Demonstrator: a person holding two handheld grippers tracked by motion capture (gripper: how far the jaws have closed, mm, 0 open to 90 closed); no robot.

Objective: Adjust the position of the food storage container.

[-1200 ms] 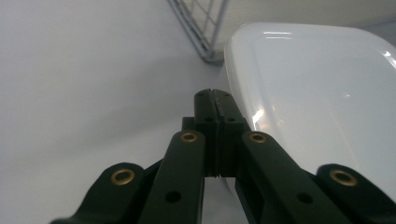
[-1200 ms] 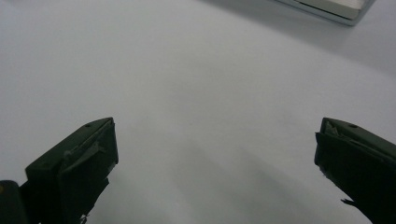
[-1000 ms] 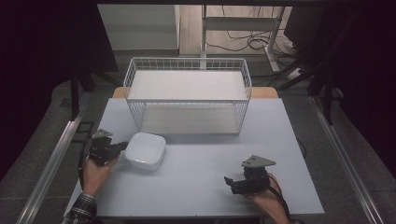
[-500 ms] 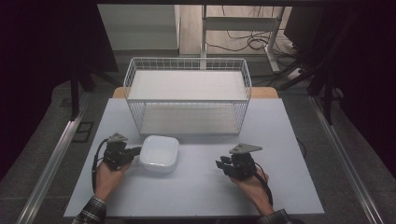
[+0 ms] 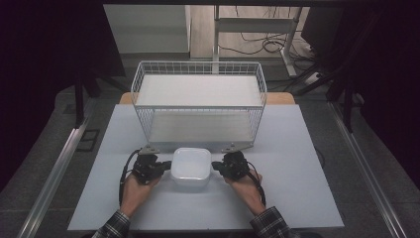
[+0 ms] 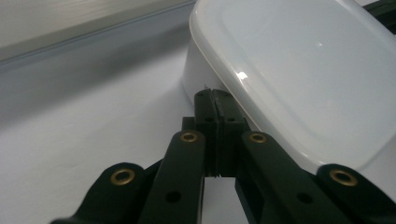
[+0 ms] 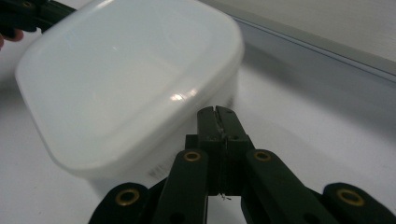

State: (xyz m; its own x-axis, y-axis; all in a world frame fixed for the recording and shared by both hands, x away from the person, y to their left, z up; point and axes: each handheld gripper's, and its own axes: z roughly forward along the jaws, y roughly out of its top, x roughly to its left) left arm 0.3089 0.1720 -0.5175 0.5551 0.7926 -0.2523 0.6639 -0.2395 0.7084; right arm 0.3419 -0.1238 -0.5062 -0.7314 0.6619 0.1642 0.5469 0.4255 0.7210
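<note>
On the pale table (image 5: 297, 148), from the high view: one white lidded container (image 5: 190, 166), square with rounded corners, glossy, set near the front edge just before one white wire basket (image 5: 198, 106). Flanked by two tools: left gripper (image 5: 166, 165) at its left side, right gripper (image 5: 217, 166) at its right, each tip at or just beside a side wall, contact impossible to confirm from here. Two hands (image 5: 136, 191) with plaid cuffs coming in from below. One flat white board inside the basket, no other contents. Cables and desk legs on the floor beyond. No brand or lettering legible anywhere.

In the left gripper view: jaws pressed flat together, nothing caught between them, tips right up against the container (image 6: 299, 79) just under the lid's overhanging rim, against the wall. Lid smooth, translucent white, with a raised border and small glints of light. Table edge running behind as a grey band.

In the right gripper view: jaws having just clenched, now fully together with nothing between, tips meeting the container (image 7: 126, 84) at its near wall below the lid rim. A small dark printed mark low on that wall, too blurred to read. The other gripper's black tip (image 7: 32, 18) peeking past the far corner, top left.
</note>
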